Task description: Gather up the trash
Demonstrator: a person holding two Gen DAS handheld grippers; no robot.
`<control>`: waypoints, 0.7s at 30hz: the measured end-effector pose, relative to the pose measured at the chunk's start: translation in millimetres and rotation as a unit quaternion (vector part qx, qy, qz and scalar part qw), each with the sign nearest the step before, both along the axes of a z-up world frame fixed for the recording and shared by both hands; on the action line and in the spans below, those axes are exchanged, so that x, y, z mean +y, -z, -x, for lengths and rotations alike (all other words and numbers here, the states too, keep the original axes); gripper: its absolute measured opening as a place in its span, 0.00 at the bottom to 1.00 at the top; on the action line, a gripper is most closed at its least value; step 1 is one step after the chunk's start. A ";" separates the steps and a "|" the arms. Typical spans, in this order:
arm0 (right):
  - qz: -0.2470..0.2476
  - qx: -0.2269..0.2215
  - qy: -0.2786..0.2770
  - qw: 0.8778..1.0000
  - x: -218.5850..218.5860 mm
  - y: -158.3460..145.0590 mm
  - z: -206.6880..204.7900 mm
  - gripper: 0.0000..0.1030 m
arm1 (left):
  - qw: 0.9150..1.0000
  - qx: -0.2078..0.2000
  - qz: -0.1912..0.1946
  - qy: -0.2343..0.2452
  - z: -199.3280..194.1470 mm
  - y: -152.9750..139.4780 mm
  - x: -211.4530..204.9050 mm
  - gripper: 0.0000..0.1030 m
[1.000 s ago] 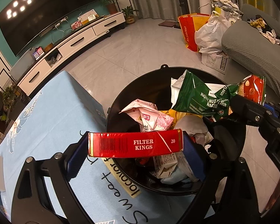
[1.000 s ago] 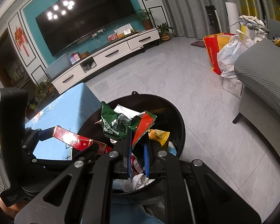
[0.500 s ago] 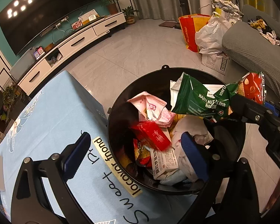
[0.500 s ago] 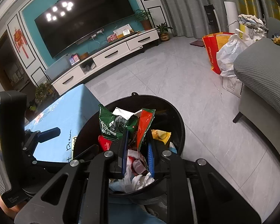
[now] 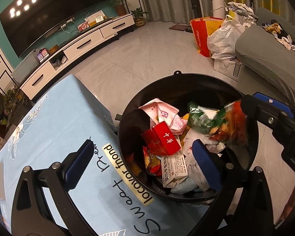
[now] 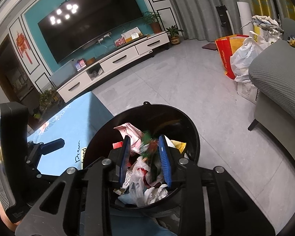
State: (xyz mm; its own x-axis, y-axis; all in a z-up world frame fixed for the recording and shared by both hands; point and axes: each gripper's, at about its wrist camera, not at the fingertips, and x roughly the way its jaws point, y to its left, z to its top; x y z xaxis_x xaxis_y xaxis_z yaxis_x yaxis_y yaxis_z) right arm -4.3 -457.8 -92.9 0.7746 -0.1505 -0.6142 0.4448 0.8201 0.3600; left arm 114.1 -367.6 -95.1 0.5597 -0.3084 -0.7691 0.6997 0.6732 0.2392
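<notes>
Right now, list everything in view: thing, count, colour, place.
trash bin: one, black, on the floor beside the table
cigarette pack: one, red, on top of the trash in the bin
snack wrappers: two, green and red, blurred, dropping into the bin
tablecloth: one, light blue, on the table
television: one, black, on the teal wall
sofa: one, grey, right side
shopping bag: one, red-yellow, by the sofa
left gripper: blue pads, opening, nothing between them
right gripper: blue pads, opening above the bin
</notes>
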 end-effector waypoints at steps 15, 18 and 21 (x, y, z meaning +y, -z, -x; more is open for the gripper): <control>0.006 -0.013 0.002 1.000 5.7 -18.5 7.2 0.49 | 1.000 0.009 0.021 -0.009 -0.1 -17.6 16.9 0.97; 0.009 -0.016 0.005 1.000 7.7 -24.8 12.1 0.56 | 1.000 0.010 0.026 -0.011 2.1 -24.5 24.1 0.97; 0.012 -0.018 0.006 1.000 10.8 -32.3 18.4 0.64 | 0.999 0.009 0.035 -0.014 6.0 -33.3 31.9 0.97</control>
